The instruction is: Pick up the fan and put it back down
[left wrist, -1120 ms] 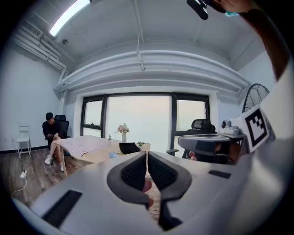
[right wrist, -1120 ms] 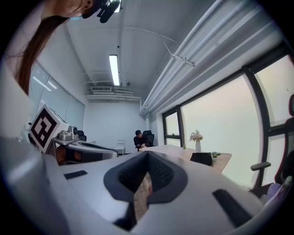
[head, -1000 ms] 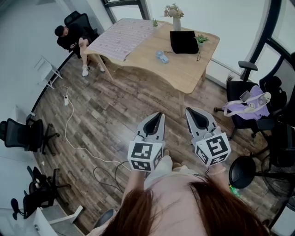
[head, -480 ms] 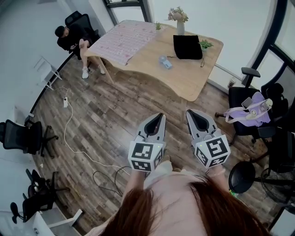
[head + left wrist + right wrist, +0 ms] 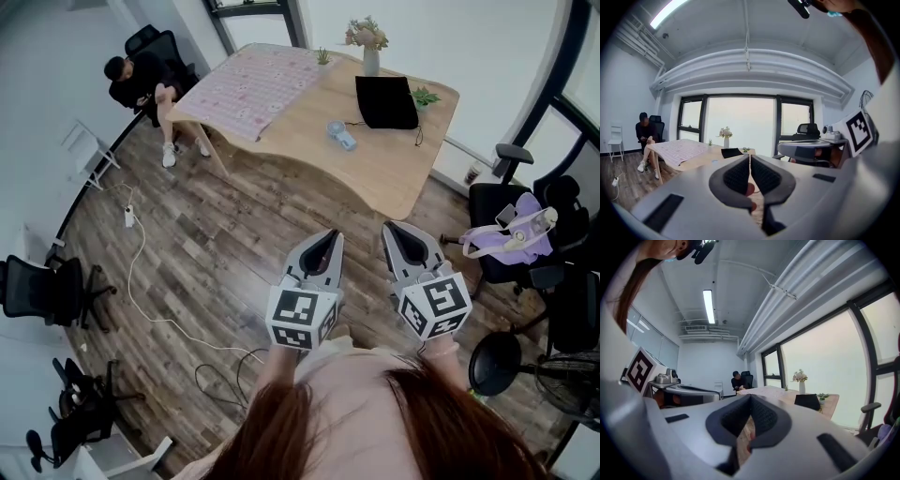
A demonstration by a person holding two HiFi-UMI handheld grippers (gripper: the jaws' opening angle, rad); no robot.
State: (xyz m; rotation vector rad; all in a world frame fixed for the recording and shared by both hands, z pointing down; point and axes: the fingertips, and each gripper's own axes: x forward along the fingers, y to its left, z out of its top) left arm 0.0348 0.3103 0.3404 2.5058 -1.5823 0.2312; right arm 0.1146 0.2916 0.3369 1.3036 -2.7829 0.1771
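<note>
Nearing table, fan closer vs before

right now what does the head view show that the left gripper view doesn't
Head view only: the purple bag at the right and a black office chair at the left.
Left gripper view only: the long ceiling strip light and the white ceiling pipes.
Both: the light wooden table, the white vase of flowers, the flat black pouch and the seated person in black.
</note>
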